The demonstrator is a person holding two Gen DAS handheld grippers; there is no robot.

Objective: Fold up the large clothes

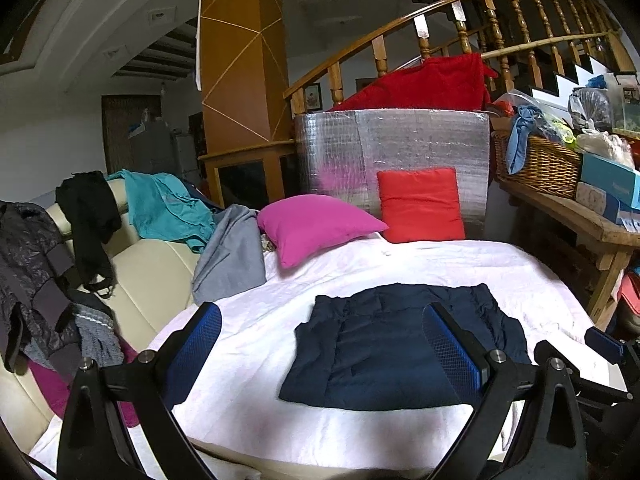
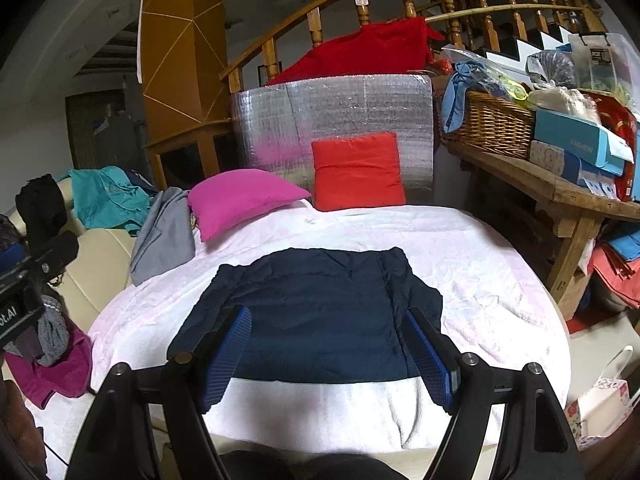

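Because the navy garment (image 2: 316,312) lies spread flat on the white sheet (image 2: 480,280), in the middle with its hem toward the near edge, both grippers can work it without obstruction. The left gripper (image 1: 324,344) and right gripper (image 2: 326,352) hover side by side above that hem, tilted gently downward, jaws wide apart and holding nothing.
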